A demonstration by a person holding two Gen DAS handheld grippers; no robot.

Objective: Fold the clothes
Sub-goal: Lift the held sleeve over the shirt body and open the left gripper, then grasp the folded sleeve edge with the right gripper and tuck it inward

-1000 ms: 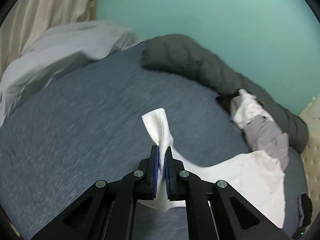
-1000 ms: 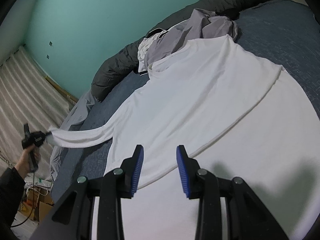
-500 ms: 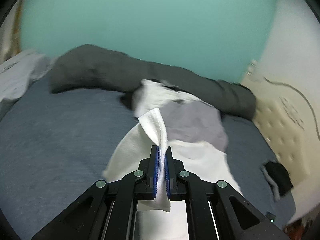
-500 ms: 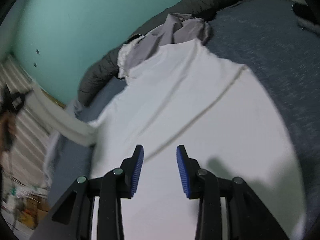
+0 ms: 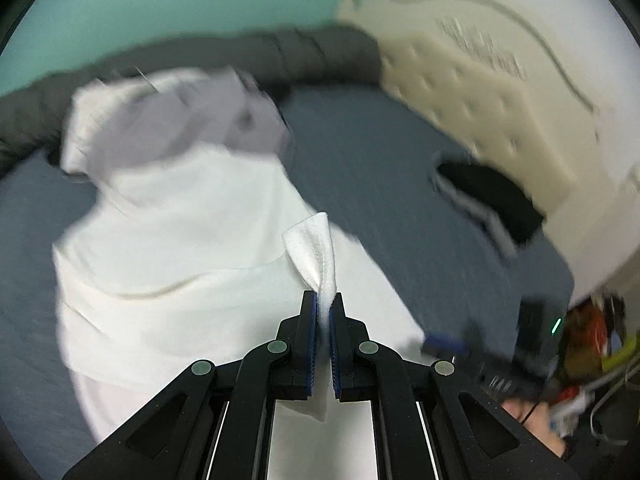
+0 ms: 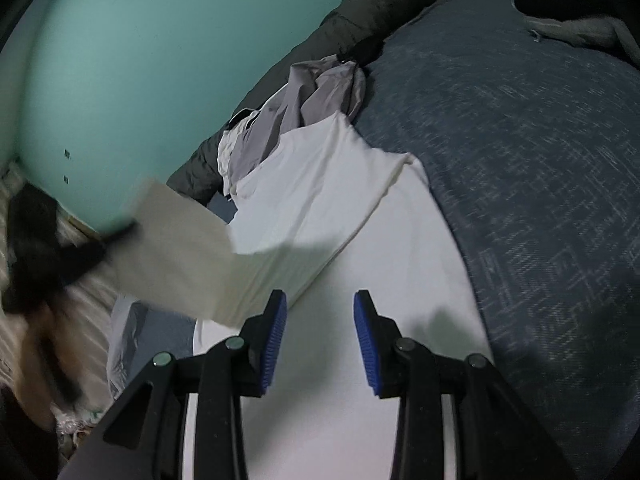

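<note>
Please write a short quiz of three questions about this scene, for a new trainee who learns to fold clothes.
1. True or false: the left gripper is shut on the sleeve.
2. What lies between the right gripper's jaws? A) a grey garment B) nothing C) a cuff
3. Fill in: the white shirt lies on a ____ bed.

Key
1. True: its pads pinch the cuff end of the sleeve.
2. B: the jaws stand apart above the shirt and hold nothing.
3. Blue. The grey garment lies crumpled at the shirt's far end.
</note>
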